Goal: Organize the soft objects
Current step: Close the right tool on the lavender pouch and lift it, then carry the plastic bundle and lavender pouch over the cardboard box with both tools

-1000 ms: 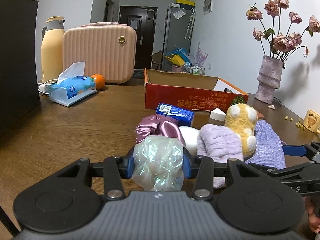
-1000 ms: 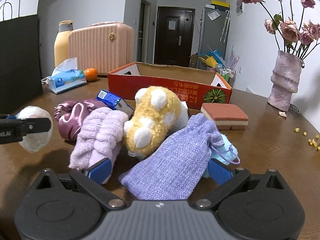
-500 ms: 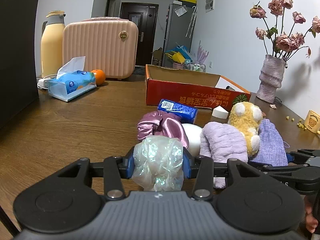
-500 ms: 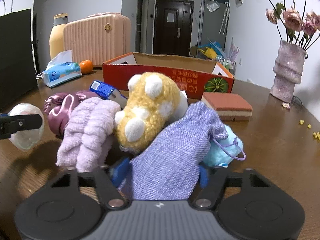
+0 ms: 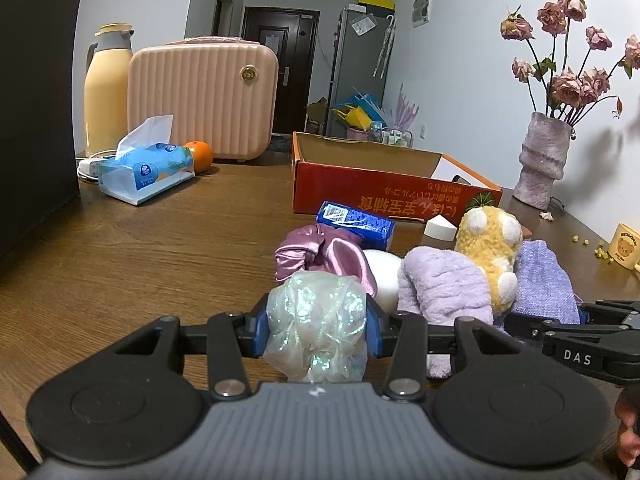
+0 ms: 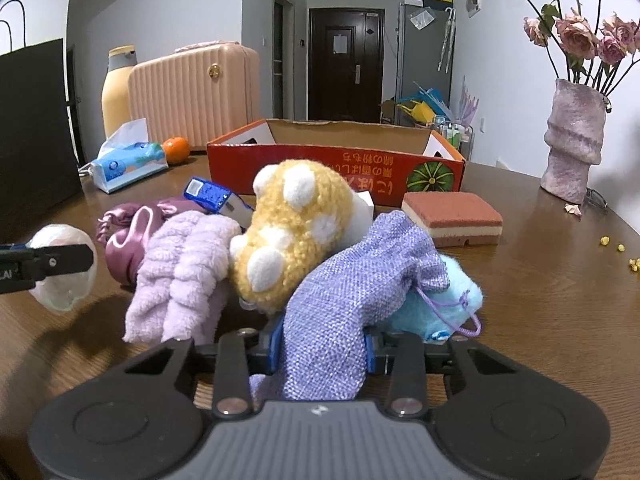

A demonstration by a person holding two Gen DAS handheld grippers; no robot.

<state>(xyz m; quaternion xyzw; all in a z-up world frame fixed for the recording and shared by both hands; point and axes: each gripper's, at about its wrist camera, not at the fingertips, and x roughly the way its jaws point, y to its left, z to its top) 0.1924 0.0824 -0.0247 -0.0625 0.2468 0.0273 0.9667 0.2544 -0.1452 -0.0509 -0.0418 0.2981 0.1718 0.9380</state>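
Since the earlier frame, the right gripper has gone from standing wide around the pile to clamped on the lilac woven pouch; nothing else on the table has shifted.

From the left wrist, the left gripper is pinched on an iridescent crinkly bundle, held just above the wooden table near its front edge. Behind it lie a pink satin pouch, a lavender fuzzy cloth and a yellow plush toy, with the red cardboard box further back toward the far edge.

From the right wrist, the pouch's lower end is squeezed between the blue pads, its upper part leaning on the plush and a light blue soft toy.

Both hands appear loaded, so the step in hand looks like pick-up finished, carry to follow. Next, the pouch likely needs lifting clear without dragging its neighbours, then moving over the box's near wall, if the box is indeed the goal.
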